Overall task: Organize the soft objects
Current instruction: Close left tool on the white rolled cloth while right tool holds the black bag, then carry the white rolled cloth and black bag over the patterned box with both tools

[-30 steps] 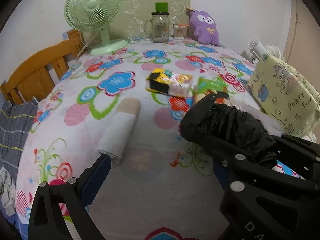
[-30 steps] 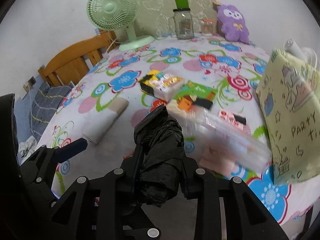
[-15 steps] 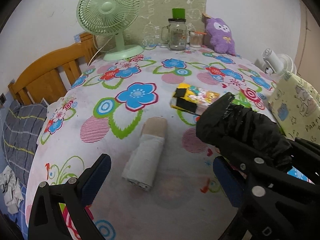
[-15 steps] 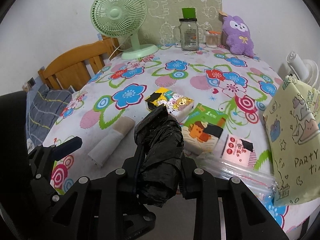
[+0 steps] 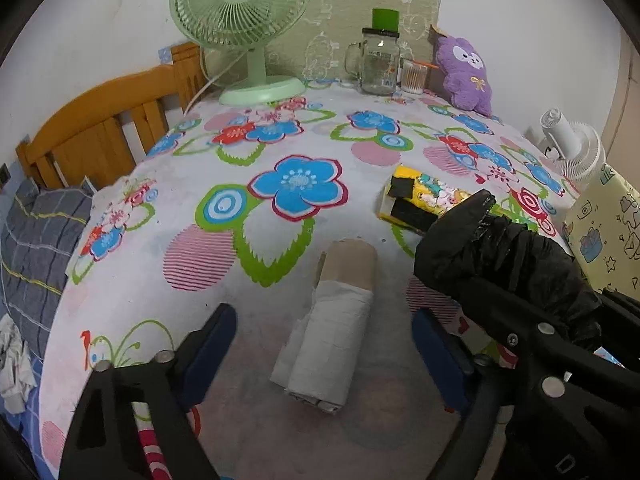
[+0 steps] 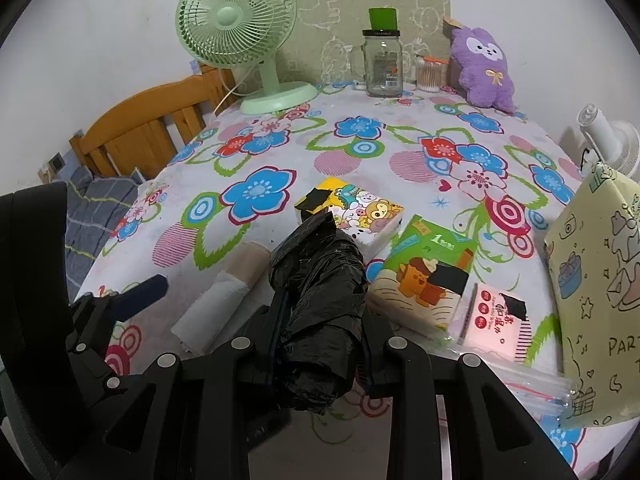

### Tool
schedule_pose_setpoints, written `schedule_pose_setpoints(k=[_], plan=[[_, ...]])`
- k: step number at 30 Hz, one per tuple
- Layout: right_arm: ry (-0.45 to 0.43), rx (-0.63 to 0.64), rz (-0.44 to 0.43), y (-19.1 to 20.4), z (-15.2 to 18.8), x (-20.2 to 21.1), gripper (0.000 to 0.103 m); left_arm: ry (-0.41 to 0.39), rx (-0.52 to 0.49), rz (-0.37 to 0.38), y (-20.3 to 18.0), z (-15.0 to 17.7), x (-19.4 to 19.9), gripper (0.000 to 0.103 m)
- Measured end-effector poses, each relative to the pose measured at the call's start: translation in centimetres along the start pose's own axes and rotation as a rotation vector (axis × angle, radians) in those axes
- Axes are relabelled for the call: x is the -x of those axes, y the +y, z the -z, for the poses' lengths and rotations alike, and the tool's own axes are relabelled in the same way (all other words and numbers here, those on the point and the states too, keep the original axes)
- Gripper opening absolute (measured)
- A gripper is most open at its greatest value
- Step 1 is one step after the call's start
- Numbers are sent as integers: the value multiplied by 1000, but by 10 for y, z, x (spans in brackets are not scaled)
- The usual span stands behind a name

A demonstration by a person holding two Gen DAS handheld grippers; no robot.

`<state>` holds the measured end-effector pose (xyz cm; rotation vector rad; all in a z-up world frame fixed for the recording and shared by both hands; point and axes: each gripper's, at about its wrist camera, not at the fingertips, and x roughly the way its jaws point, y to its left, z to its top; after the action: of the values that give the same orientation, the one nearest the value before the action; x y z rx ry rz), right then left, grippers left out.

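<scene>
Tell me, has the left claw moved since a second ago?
Yes. The left gripper has slid toward the white roll, which now lies between its closing, not-yet-touching jaws, and nearer the fan.

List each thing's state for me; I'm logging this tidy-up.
Left hand-held gripper: open, jaws just narrowing, astride the white roll, not touching.
Right hand-held gripper: shut on the black bag.
Black bag: bunched, held above the table.
White roll: lying flat.
Jar: upright, lidded.
Fan: upright.

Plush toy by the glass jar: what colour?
Purple plush toy, white face; clearest in the right wrist view.
</scene>
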<state>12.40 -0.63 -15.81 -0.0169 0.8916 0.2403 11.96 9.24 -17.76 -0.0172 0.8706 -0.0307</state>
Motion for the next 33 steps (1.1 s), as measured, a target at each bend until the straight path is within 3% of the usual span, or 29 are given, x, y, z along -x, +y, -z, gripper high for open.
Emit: schedule_pose_setpoints(k=[6, 8, 11, 16, 33], plan=[[13, 12, -3, 4, 0, -4, 33, 12, -14, 9, 1, 2, 0, 61], [14, 13, -7, 5, 0, -4, 33, 9, -15, 15, 0, 2, 2, 41], [8, 10, -7, 4, 1, -2, 33, 14, -2, 16, 0, 2, 3, 27], [-8, 5, -6, 2, 2, 6, 33, 10, 5, 34, -6, 4, 9, 23], [-62, -13, -12, -11, 5, 41, 33, -53, -3, 21, -31, 3, 45, 23]])
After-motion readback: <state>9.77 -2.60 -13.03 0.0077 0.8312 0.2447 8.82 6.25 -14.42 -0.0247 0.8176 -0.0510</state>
